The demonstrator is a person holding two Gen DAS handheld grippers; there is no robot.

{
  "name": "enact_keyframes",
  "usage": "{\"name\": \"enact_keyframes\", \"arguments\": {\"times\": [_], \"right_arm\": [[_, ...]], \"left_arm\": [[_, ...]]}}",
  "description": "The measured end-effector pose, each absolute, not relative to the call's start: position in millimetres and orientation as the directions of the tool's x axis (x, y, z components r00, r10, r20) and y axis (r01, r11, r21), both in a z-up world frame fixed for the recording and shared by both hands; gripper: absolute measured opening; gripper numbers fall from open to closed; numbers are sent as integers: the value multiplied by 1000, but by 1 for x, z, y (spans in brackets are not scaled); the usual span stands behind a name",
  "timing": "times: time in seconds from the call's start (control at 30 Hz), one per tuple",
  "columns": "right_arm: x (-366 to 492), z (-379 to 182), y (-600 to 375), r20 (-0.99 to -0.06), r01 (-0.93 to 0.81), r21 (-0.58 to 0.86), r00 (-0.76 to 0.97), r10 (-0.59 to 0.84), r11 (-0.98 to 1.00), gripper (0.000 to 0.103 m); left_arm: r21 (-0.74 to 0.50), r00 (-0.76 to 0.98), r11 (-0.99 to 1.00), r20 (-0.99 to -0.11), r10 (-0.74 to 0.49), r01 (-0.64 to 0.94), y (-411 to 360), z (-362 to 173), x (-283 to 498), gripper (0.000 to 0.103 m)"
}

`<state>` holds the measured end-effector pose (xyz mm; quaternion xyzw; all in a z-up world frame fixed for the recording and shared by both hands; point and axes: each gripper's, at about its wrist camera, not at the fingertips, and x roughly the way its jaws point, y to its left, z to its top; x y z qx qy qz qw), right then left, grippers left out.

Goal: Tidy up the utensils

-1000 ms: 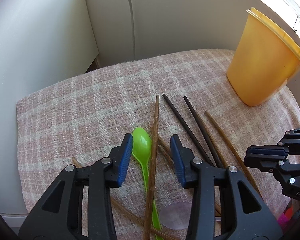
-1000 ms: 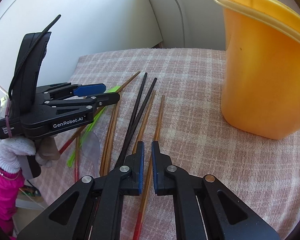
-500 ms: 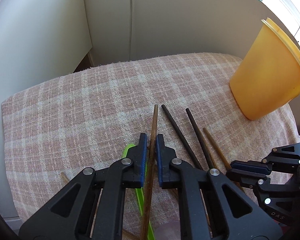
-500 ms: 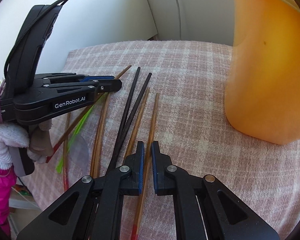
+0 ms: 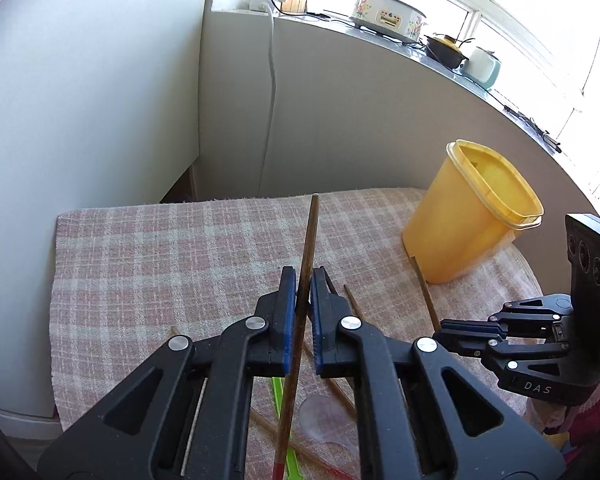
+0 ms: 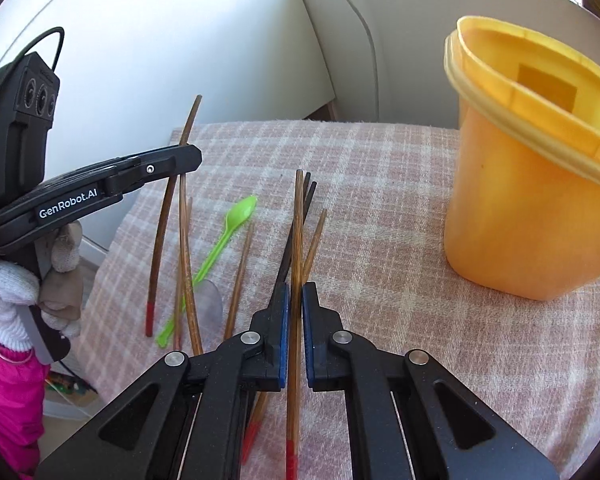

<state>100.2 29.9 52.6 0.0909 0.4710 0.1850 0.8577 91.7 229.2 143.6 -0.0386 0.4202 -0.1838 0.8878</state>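
Yellow bucket (image 6: 532,184); pink-and-cream checked cloth (image 6: 380,208); lime-green spoon (image 6: 224,236); red-tipped brown chopsticks (image 6: 296,280).

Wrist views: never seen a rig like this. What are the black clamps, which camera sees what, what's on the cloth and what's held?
There is no robot arm here. A person holds a two-finger clamp in each hand, and each clamp carries a wide-angle camera that looks along its own fingers.

In the left wrist view, the left gripper is shut on a brown chopstick and holds it clear of the cloth. The right wrist view shows that same clamp from the side, in a gloved hand.

In the right wrist view, the right gripper is shut on another brown chopstick.

On the checked cloth lie more brown chopsticks, a black pair, a green spoon and a clear spoon. A yellow tub stands open at the right, probably where the utensils go.
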Motion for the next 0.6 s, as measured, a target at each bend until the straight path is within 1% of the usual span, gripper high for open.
{"name": "enact_keyframes", "arguments": {"times": [0.13,0.27,0.4,0.6], "right_arm": [[86,72,19,-740,-241,321,540,401,916,5],[75,85,12,-716,-245,294,584,382,924,5],[72,89,10,-700,-233,303,604,382,924,5],[57,106,0,-655,-232,291,659,370,928,5]], "left_arm": [[-215,619,931,-699,-359,296,235,163,84,4],[-221,625,932,-695,-356,285,237,157,89,4],[-241,637,926,-673,-376,292,222,147,95,4],[-227,674,914,-620,-402,336,206,173,82,3]]}}
